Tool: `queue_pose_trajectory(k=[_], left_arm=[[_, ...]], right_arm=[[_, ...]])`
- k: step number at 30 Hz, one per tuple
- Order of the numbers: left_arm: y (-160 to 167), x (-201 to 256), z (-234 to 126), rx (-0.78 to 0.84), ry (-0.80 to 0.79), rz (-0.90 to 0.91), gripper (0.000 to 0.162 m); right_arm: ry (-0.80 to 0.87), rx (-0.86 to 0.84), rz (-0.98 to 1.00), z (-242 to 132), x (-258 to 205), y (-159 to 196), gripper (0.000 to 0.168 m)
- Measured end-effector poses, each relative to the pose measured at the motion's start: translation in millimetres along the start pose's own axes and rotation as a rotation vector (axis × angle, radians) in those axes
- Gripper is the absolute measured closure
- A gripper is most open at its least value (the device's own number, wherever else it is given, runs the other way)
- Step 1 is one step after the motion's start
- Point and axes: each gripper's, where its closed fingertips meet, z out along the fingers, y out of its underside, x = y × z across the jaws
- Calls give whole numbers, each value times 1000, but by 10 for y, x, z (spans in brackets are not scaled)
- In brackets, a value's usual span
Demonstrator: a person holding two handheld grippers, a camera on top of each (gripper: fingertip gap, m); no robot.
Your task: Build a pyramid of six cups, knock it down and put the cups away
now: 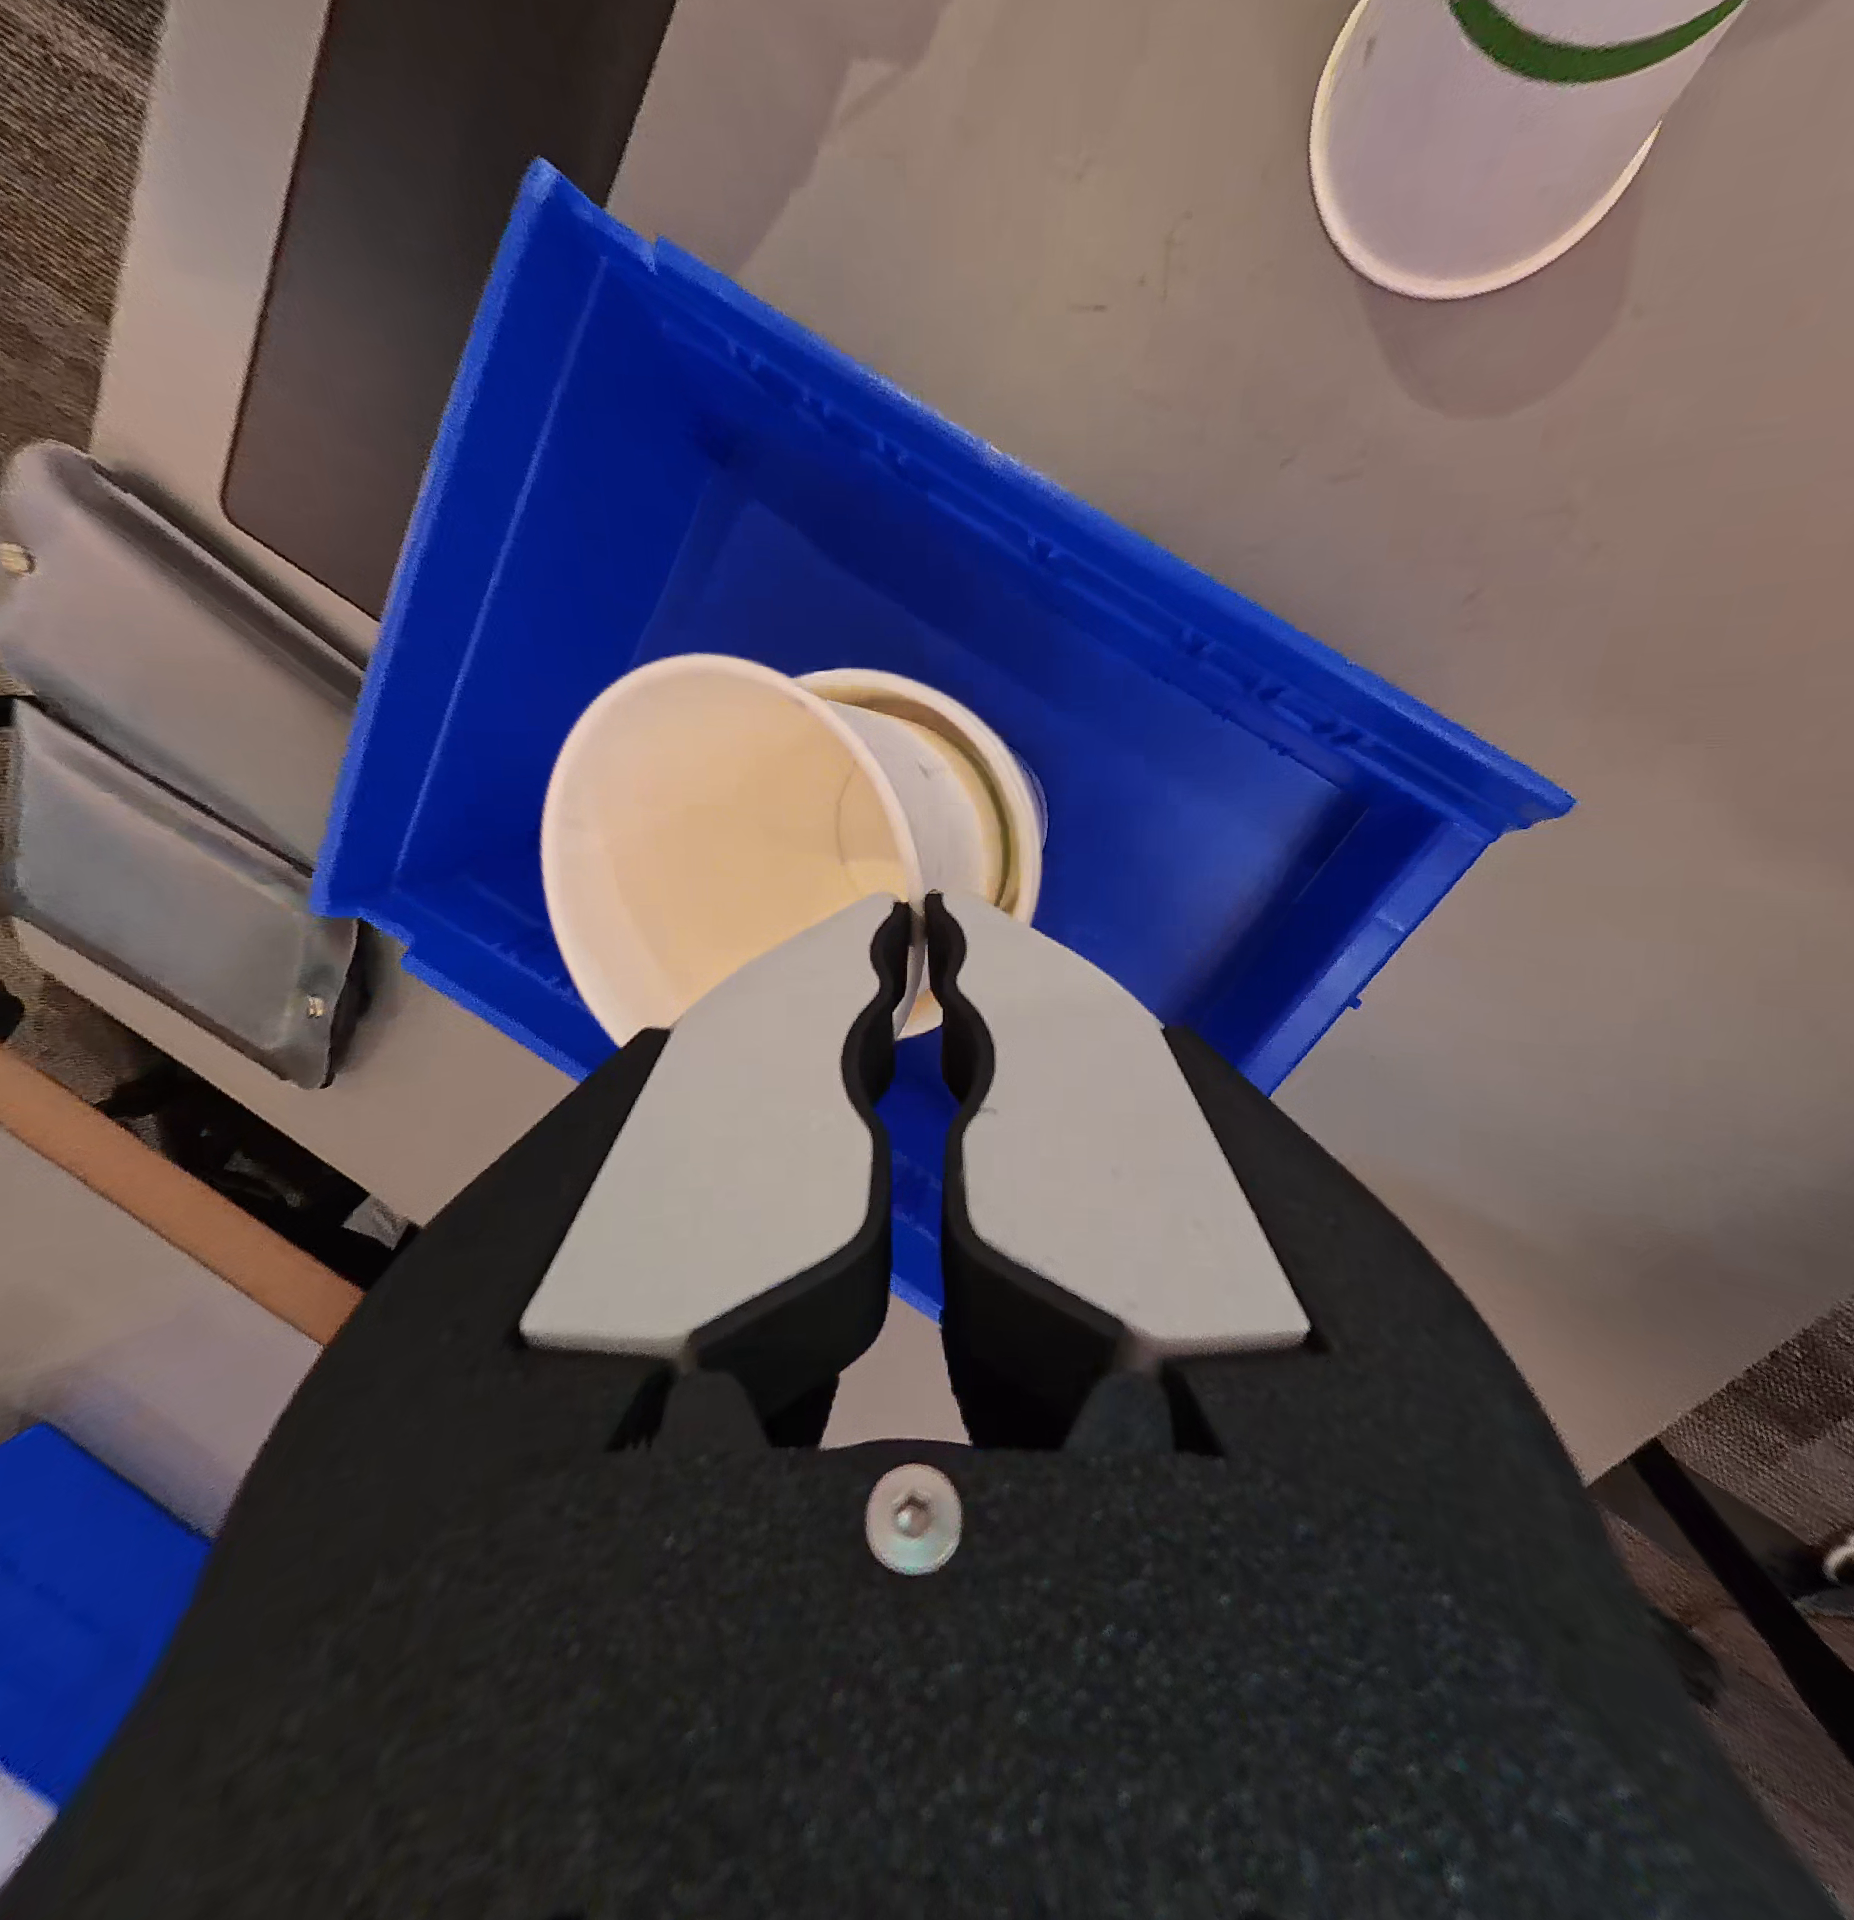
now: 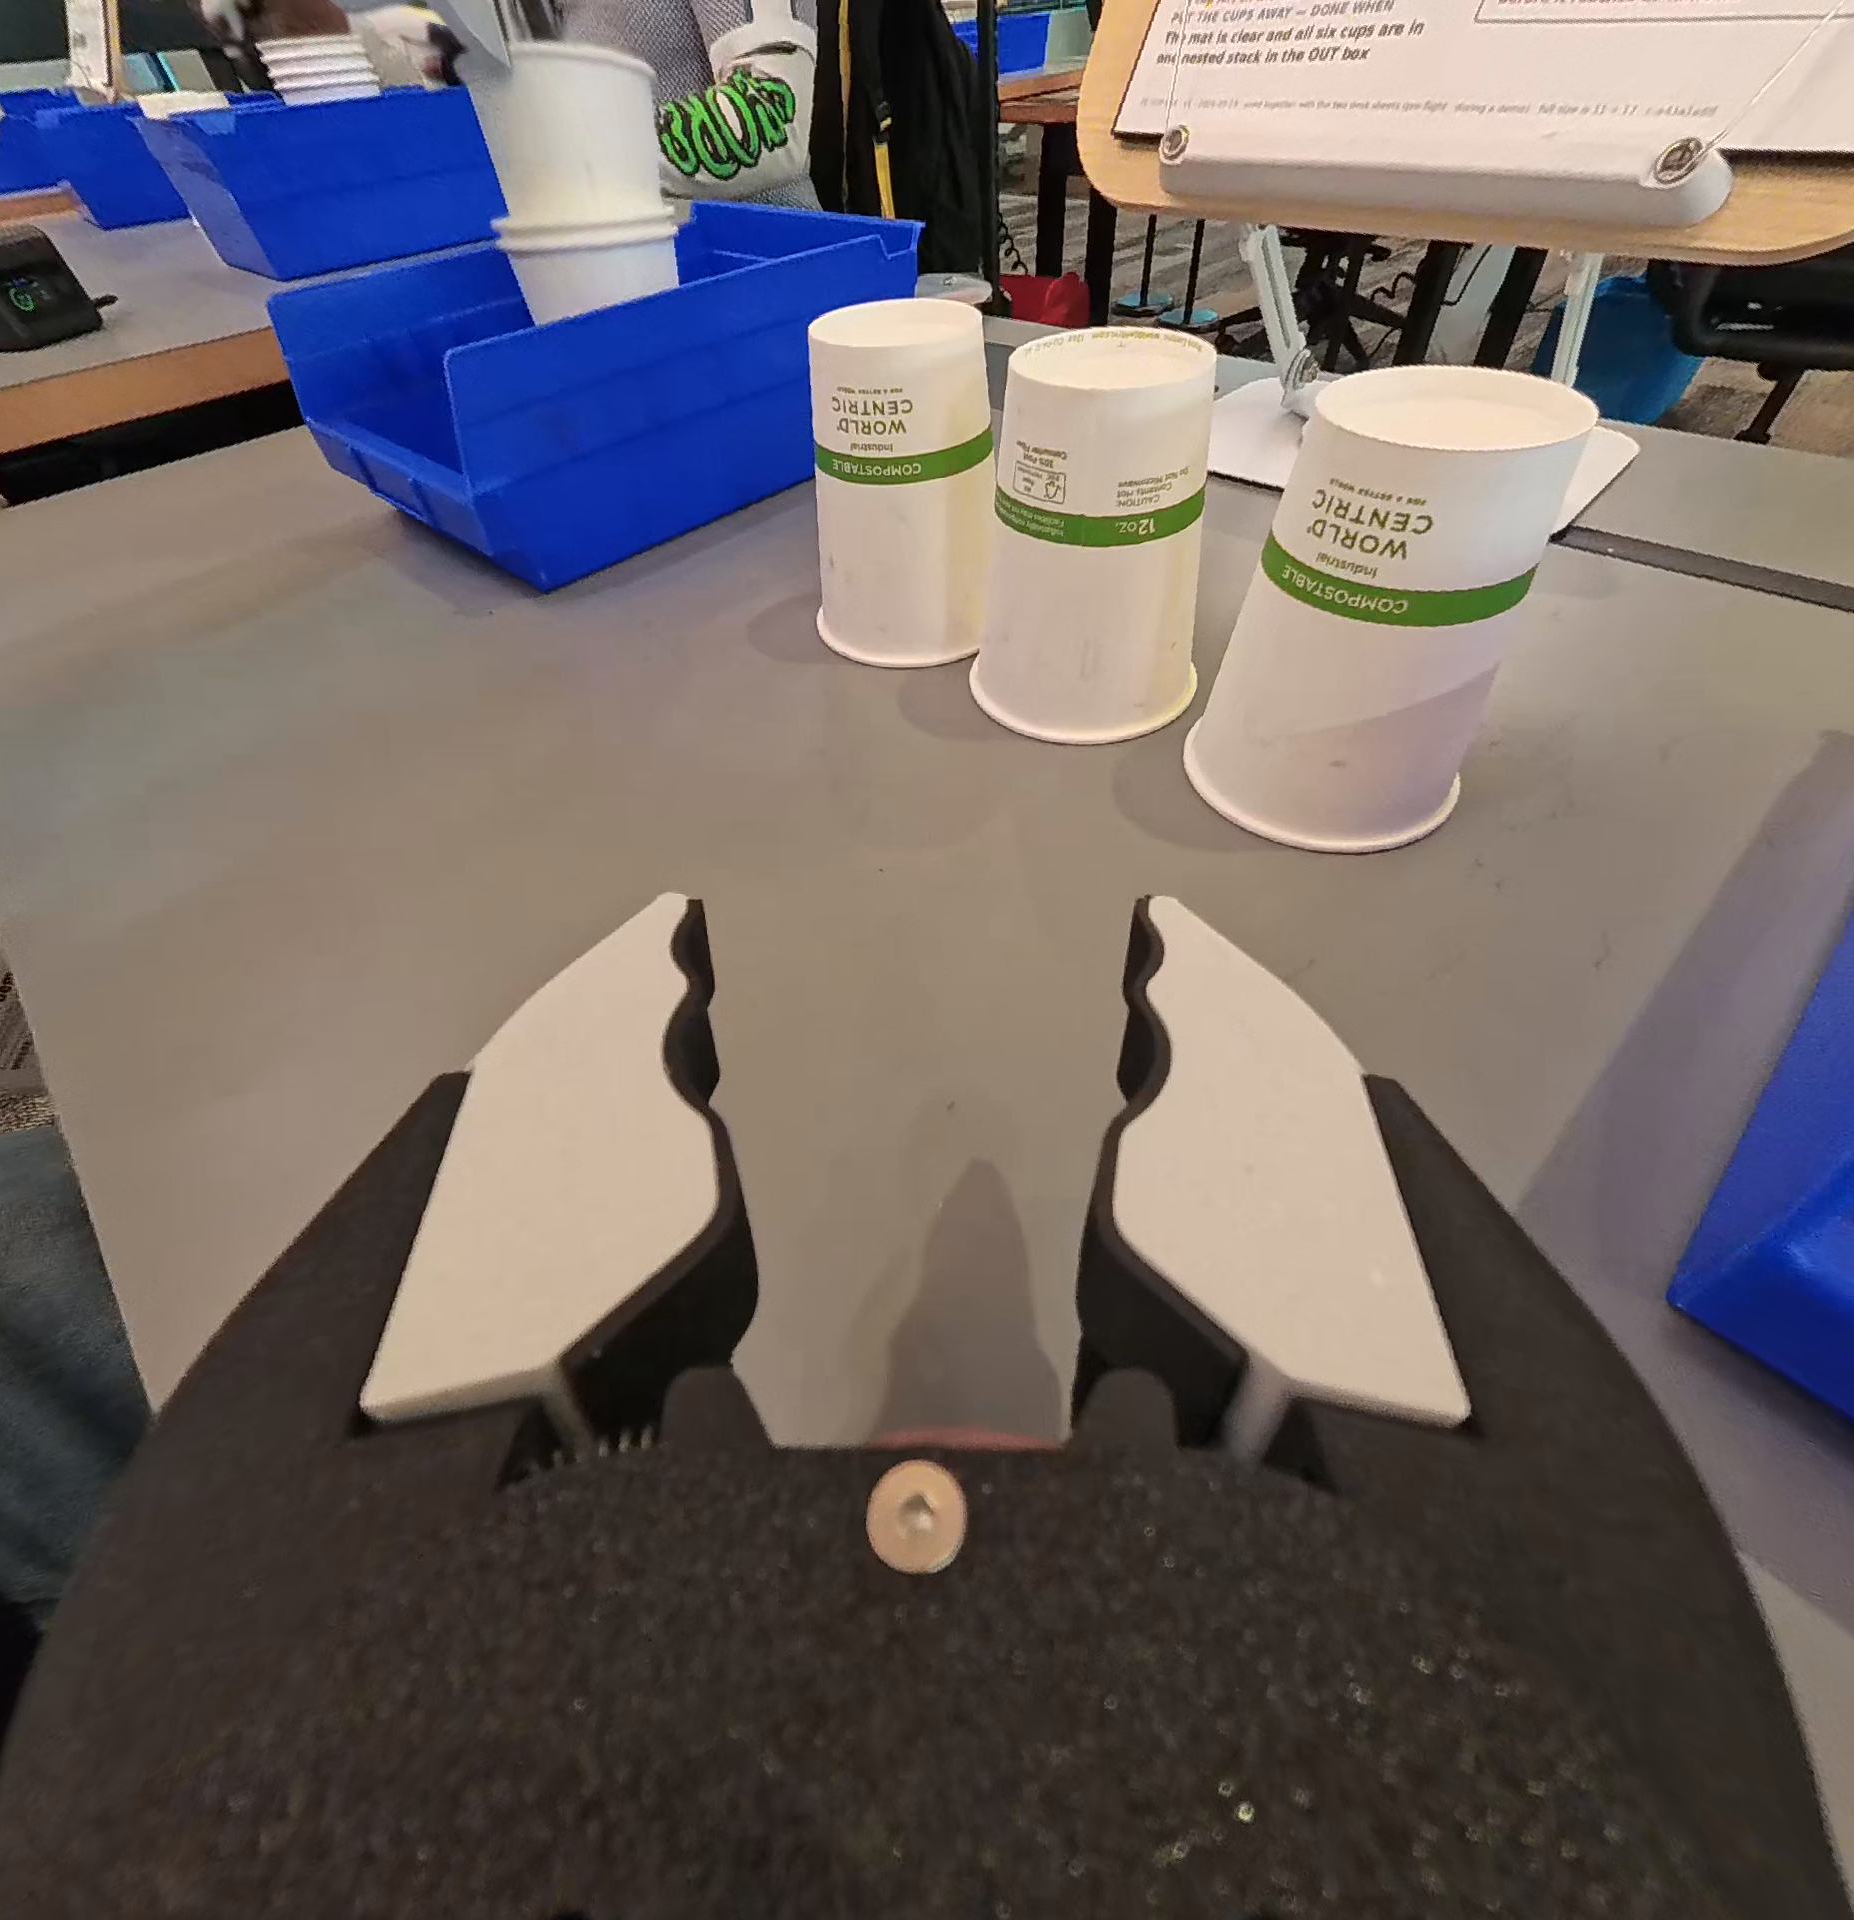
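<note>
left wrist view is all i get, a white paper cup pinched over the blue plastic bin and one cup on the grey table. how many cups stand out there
Observer: Three upside-down white paper cups with green bands stand in a row on the grey table.
Operator: is the right gripper holding anything
Observer: No. The right gripper is open and empty, low over the table, short of that row.
Operator: is my cup clear of the stack below it
Observer: The lifted white paper cup held by the left gripper sits above the nested cups in the blue plastic bin; blur hides whether they touch.
</note>
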Motion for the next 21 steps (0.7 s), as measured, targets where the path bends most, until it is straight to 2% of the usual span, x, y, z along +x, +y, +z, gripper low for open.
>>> queue_pose_trajectory(k=[6,11,14,16,21], left_arm=[[-108,-108,-383,57,-112,1,159],[-422,-22,-739,225,-158,6,159],[-688,168,-940,388,-129,2,159],[-917,363,-1083,554,-69,-24,159],[-1361,928,-1265,900,80,-97,159]], right_arm=[[9,3,0,-46,4,3,93],[5,8,15,-58,16,3,92],[-31,30,56,-28,1,-23,91],[-77,49,89,60,-11,-77,89],[-244,192,129,372,-118,-509,85]])
